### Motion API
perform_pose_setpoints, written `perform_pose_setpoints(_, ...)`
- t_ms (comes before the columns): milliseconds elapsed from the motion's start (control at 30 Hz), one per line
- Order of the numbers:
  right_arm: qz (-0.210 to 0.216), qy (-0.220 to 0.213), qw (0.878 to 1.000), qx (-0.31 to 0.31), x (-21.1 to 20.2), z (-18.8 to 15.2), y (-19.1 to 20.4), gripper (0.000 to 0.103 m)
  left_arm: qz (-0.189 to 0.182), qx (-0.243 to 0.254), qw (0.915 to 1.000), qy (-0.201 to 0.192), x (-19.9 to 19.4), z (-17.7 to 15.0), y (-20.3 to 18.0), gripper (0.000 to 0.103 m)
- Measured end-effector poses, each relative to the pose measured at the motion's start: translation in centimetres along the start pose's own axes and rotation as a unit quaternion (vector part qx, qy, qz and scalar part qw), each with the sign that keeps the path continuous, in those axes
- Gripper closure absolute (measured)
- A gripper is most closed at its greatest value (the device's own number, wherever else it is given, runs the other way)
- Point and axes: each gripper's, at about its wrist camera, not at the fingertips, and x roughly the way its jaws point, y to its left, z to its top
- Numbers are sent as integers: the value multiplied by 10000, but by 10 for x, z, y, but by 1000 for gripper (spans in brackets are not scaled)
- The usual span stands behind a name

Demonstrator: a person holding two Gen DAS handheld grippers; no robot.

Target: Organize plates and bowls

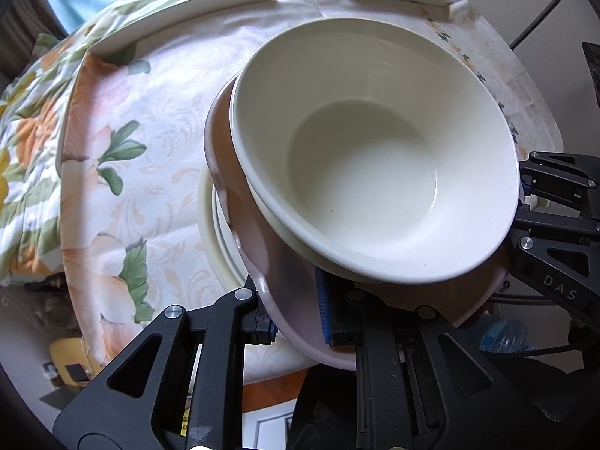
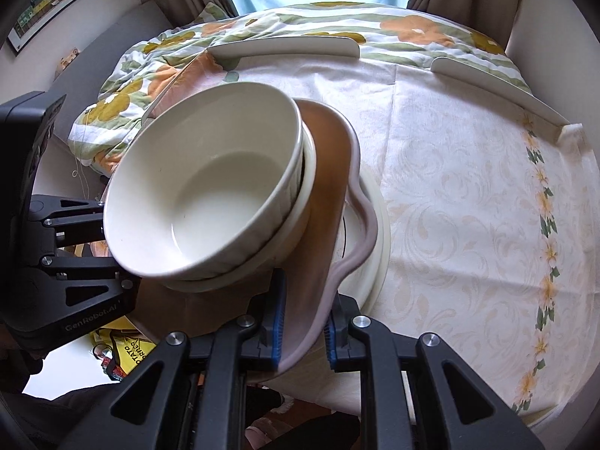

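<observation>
Gripping from opposite edges, the wavy-rimmed pinkish plate (image 1: 258, 262) is carried by both tools at once; the left gripper (image 1: 296, 318) is clenched on the rim nearest its camera, and the right gripper (image 2: 303, 333) is clamped likewise on the far side, blue pads pressed against either face of the rim. Two nested cream bowls (image 2: 210, 202) are stacked on that plate (the upper one sits slightly askew in the lower), and a two-sided hold is judged necessary because the load is top-heavy and would tip from a single pinch. The whole stack is held tilted just over a cream plate (image 2: 378, 247) lying on the pale patterned tablecloth (image 2: 450, 187), near the table's front edge; whether the pink plate already touches it cannot be told. White raised rails (image 1: 180, 11) are seen along the table's far edge. Stacking by size appears intended, so a level lowering onto the cream plate is likely called for before either rim is released.
</observation>
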Motion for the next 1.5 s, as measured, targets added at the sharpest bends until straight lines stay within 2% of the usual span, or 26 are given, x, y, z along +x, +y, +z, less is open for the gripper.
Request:
perform_pose_setpoints(233, 38, -71, 9999, 77, 1, -5, -3, 87, 350, 141, 9992, -124, 1, 4, -5, 89)
perform_pose_setpoints(500, -155, 39, 9999, 48, -1, 1, 2, 87, 351, 87, 9993, 15, 2, 9, -6, 88)
perform_pose_setpoints(767, -189, 261, 9990, 298, -7, 4, -1, 87, 325, 40, 9994, 99, -5, 6, -10, 84)
perform_pose_setpoints(833, -204, 300, 9988, 329, -10, 5, -2, 87, 335, 81, 9993, 112, -7, 4, -13, 81)
perform_pose_setpoints(933, -234, 342, 9986, 330, -13, 4, -2, 87, 337, 152, 9992, 121, -12, 2, -19, 69)
perform_pose_setpoints(1000, -271, 364, 9985, 315, -16, 4, -1, 87, 529, 190, 9984, 74, -17, 1, -21, 48)
perform_pose_setpoints(1067, -287, 392, 9983, 320, -17, 3, 0, 87, 401, 107, 9991, 3, -22, 0, -18, 31)
perform_pose_setpoints(1333, -355, 295, 9977, 494, -27, 0, 1, 87, 233, -11, 9997, -31, -29, -3, -19, 30)
perform_pose_setpoints(1500, -270, 79, 9980, 564, -48, -7, 4, 87, 346, -266, 9988, -207, -49, -16, -20, 30)
